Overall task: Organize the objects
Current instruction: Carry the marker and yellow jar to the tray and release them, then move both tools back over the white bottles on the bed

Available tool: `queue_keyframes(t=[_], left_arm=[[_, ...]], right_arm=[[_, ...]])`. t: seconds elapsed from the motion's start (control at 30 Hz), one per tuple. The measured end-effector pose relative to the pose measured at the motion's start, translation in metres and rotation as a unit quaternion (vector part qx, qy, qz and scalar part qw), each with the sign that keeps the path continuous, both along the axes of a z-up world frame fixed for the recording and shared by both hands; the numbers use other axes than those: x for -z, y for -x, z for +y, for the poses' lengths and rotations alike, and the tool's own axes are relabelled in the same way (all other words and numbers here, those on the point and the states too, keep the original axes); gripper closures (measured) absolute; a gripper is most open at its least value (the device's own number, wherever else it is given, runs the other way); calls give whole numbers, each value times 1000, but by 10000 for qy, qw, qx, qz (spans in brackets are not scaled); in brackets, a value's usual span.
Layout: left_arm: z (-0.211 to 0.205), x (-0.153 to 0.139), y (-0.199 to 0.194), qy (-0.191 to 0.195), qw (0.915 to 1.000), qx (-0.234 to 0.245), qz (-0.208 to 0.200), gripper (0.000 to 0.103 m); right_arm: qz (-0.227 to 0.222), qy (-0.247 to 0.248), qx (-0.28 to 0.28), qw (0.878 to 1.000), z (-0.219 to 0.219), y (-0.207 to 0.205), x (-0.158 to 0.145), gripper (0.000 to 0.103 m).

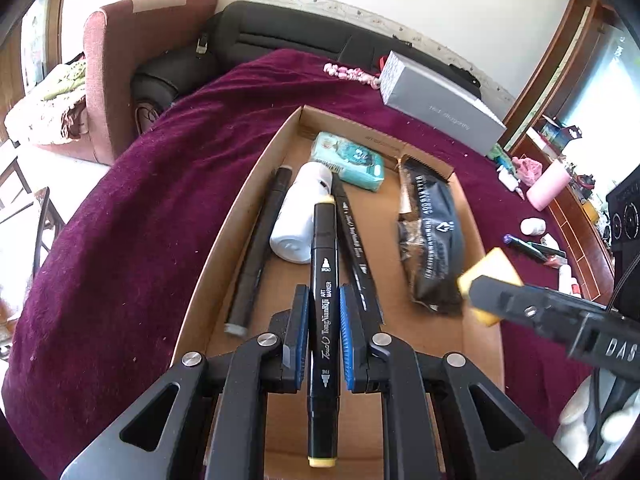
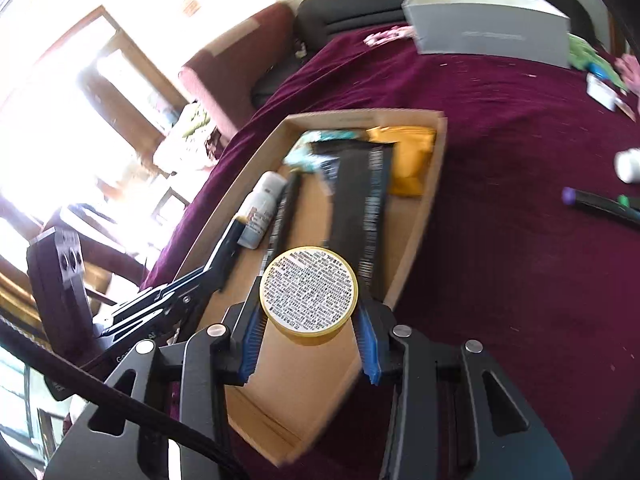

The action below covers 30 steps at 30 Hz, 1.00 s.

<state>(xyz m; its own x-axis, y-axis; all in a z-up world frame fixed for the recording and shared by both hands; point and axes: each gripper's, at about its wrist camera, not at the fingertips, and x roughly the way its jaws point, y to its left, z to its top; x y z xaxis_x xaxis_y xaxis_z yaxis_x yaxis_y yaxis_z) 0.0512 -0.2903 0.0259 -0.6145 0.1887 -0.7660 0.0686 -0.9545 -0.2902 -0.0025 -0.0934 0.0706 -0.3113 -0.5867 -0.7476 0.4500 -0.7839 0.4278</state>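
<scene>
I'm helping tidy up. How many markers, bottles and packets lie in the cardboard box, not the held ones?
Markers: 2 (grey-tipped marker, thin marker)
Bottles: 1 (white bottle)
Packets: 3 (teal packet, black packet, yellow packet)
Total: 6

A cardboard tray (image 1: 256, 184) lies on a cloth-covered table (image 1: 132, 216). In it, left to right, lie a marker (image 1: 256, 248), a bottle (image 1: 300, 216), another marker (image 1: 356, 248) and a packet (image 1: 432, 236), with a pouch (image 1: 348, 160) behind them. A box (image 1: 436, 104) stands beyond the tray; loose pens (image 2: 600, 202), possibly markers, lie to its right.
</scene>
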Motion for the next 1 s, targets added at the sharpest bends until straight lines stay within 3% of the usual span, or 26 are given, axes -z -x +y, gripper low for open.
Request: queue_keyframes(t=[0.23, 0.6, 0.67, 0.7, 0.83, 1.0], left_arm=[[-5, 7, 6, -158, 9998, 79, -46, 91], [-7, 12, 7, -460, 9988, 120, -128, 90], [-12, 8, 3, -631, 9980, 84, -40, 85], [-13, 6, 2, -666, 9978, 62, -11, 75], [-19, -6, -8, -786, 9968, -39, 167, 58], [-21, -22, -24, -831, 9955, -134, 438, 56]], right_arm=[[-45, -454, -70, 9989, -42, 18, 21, 64], [28, -858, 66, 9963, -57, 31, 34, 64], [25, -860, 105, 9962, -57, 32, 33, 64], [23, -855, 121, 9963, -58, 32, 33, 64], [63, -693, 169, 9974, -56, 28, 27, 55], [429, -381, 196, 9982, -45, 11, 2, 49]])
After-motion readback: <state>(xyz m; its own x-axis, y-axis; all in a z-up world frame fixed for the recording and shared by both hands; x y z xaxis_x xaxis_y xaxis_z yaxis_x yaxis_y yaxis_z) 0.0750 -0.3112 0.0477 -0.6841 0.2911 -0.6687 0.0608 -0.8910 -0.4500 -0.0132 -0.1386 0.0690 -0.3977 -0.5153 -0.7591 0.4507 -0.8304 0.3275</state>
